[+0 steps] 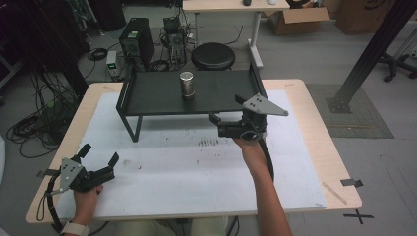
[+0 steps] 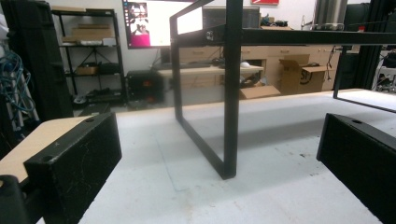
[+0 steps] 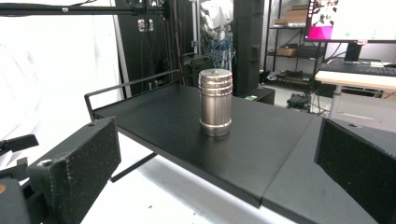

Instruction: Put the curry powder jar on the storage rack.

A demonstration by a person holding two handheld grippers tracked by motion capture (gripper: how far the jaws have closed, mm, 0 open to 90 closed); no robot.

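Table (image 1: 305, 162): wooden top, covered by a white sheet; small dark marks on the sheet near its middle.
Shelf (image 1: 157, 96): low black metal stand on the far half of the table; flat dark top with a raised rail at its left and right ends; in the left gripper view its near left leg frame (image 2: 229, 116) stands on the sheet.
Canister (image 1: 187, 84): small silver metal cylinder, upright, on the shelf top near the middle; in the right gripper view it (image 3: 215, 102) is ribbed near the top and stands between the two jaws, farther off, touching neither.
Left gripper (image 1: 100, 156): near left of the table, resting low over the sheet, held by the left hand (image 1: 86, 196); jaws spread wide, released, nothing between them.
Right gripper (image 1: 225, 112): at the near right edge of the shelf, pointing left toward the canister, held by the right hand (image 1: 251, 147); jaws apart, released, gripping nothing; grey three-cornered plate on top.
Beyond the table: black round stool (image 1: 213, 55); computer tower (image 1: 136, 42); cardboard boxes on the floor at the far right.
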